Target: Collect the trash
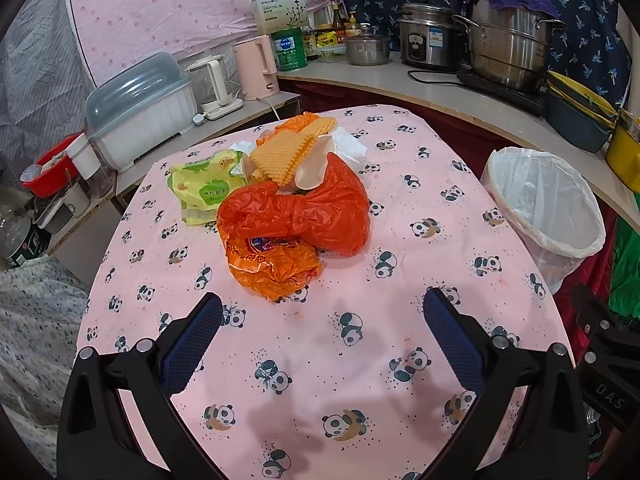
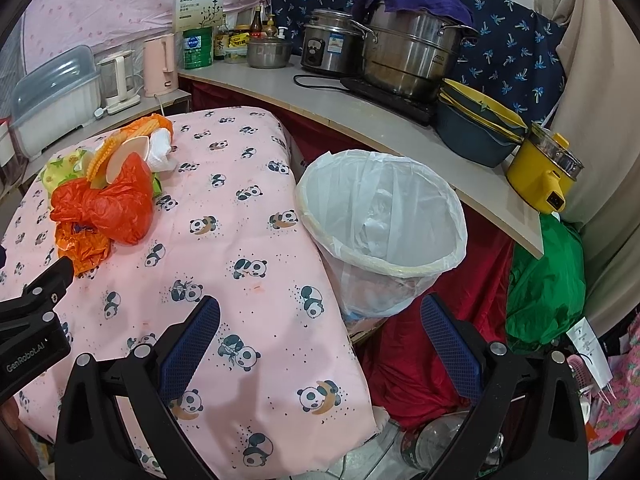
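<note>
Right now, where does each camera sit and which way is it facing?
Left wrist: on the left hand-held gripper, looking across the panda tablecloth at the trash pile; its open blue-padded fingers show.
Right wrist: on the right hand-held gripper, over the table's edge, facing the lined bin; its open fingers and part of the left gripper show.
Shared: pile, bin, tablecloth, steel pots.

Bare cloth [image 1: 320, 340] lies open before the trash pile [image 1: 292, 216]; bin [image 2: 380, 216] mouth unobstructed.
</note>
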Demonstrator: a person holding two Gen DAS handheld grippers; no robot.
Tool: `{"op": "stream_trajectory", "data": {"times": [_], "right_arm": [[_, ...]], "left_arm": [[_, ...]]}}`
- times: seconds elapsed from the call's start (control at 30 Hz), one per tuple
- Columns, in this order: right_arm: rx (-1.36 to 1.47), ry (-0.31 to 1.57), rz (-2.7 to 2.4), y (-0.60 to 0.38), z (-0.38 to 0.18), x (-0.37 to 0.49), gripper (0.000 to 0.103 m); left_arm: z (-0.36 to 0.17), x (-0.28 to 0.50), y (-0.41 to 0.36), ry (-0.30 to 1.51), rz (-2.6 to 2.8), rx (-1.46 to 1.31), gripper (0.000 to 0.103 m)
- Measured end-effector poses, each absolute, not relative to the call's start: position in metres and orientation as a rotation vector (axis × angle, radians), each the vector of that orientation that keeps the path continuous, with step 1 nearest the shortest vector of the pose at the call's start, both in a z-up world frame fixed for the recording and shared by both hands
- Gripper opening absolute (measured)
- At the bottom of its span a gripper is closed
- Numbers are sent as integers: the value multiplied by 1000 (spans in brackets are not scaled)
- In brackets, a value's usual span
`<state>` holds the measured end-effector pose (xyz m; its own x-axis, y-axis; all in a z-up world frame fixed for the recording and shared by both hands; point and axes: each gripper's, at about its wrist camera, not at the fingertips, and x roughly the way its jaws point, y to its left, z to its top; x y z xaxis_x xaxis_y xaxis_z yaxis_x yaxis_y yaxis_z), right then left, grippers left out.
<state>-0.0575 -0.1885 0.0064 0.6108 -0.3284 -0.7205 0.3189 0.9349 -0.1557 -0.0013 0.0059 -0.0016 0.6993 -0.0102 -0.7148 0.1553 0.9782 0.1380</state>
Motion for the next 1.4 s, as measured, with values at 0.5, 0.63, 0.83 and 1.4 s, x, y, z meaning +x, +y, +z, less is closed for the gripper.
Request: {"op": "stream_trajectory", "data": {"times": [0.5,0.63,0.83,1.4], "right_arm": [[-11,834,-373,-189,7,-58,96],[-12,834,-374,-189,7,-58,96],[-12,832,-376,-189,5,-57,96],[-13,818,-383,-189,8,-58,96]], "left_arm": [[-3,-3,4,792,-95,194,96],[-5,-6,1,793,-96,195,96],[-4,-5,1,794,-96,194,96],[-13,-10,-15,804,-90,176,96]]}}
